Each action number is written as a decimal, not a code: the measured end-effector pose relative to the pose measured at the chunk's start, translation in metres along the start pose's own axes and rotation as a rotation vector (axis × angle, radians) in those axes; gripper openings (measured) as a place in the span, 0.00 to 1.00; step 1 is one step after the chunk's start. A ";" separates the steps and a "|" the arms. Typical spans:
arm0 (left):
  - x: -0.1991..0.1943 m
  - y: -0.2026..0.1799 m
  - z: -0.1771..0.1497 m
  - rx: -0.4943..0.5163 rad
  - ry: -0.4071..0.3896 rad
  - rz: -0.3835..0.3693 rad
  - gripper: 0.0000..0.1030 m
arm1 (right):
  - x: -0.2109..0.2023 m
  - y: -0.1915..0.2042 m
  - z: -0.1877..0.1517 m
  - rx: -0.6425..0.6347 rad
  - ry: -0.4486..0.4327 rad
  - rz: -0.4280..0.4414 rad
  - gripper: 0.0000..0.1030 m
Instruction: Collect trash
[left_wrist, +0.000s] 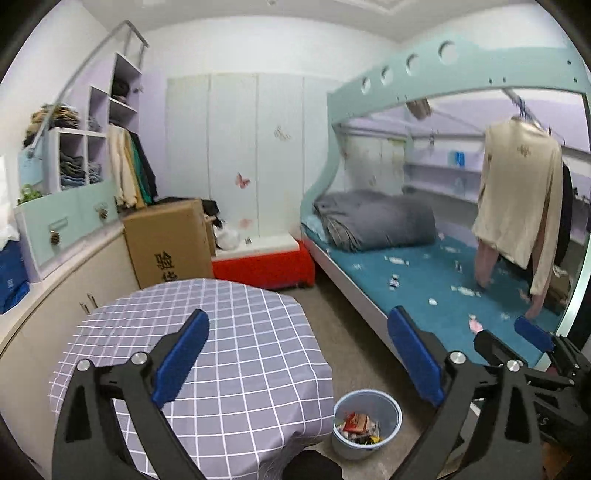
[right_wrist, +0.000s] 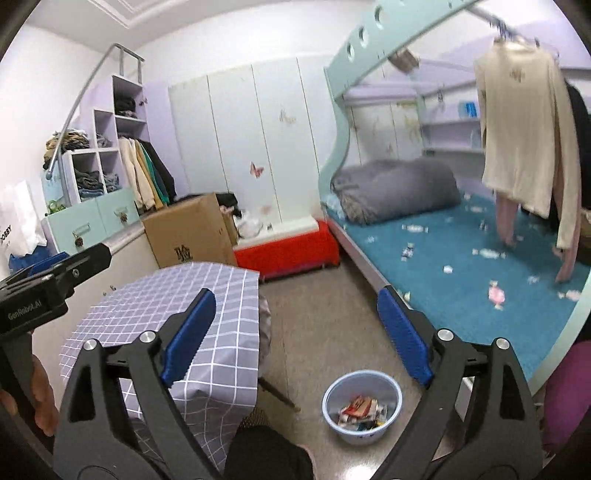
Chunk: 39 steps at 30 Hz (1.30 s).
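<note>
A light blue trash bin (left_wrist: 366, 422) stands on the floor between the table and the bed, with several wrappers inside; it also shows in the right wrist view (right_wrist: 362, 406). Several small wrappers (left_wrist: 396, 260) lie scattered on the teal mattress (left_wrist: 443, 295), among them a pink one (right_wrist: 496, 294). My left gripper (left_wrist: 297, 360) is open and empty, held above the table edge and floor. My right gripper (right_wrist: 297, 336) is open and empty, above the floor near the bin. The right gripper also shows at the right of the left wrist view (left_wrist: 532, 334).
A table with a grey checked cloth (left_wrist: 207, 332) stands at the left. A cardboard box (left_wrist: 168, 242) and a red-sided platform (left_wrist: 262, 260) stand behind it. A folded grey duvet (left_wrist: 376, 219) lies on the bed. Hanging clothes (left_wrist: 517, 199) drape over the mattress at right.
</note>
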<state>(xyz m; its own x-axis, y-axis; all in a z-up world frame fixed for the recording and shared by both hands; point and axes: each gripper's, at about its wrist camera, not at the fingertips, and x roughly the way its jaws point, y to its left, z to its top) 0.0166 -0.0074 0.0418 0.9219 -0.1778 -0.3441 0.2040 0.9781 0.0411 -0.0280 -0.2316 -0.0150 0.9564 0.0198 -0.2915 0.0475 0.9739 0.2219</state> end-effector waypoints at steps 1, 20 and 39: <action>-0.005 0.000 0.000 -0.004 -0.010 0.006 0.93 | -0.004 0.002 0.001 -0.009 -0.012 -0.005 0.89; -0.026 -0.020 -0.015 0.059 -0.058 0.046 0.95 | -0.030 0.003 -0.015 -0.043 -0.058 -0.031 0.90; -0.022 -0.027 -0.019 0.076 -0.046 0.023 0.95 | -0.031 0.004 -0.018 -0.037 -0.051 -0.036 0.90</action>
<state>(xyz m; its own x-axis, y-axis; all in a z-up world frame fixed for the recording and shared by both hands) -0.0153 -0.0279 0.0308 0.9403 -0.1623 -0.2992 0.2059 0.9712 0.1203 -0.0622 -0.2240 -0.0221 0.9677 -0.0264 -0.2506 0.0727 0.9815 0.1774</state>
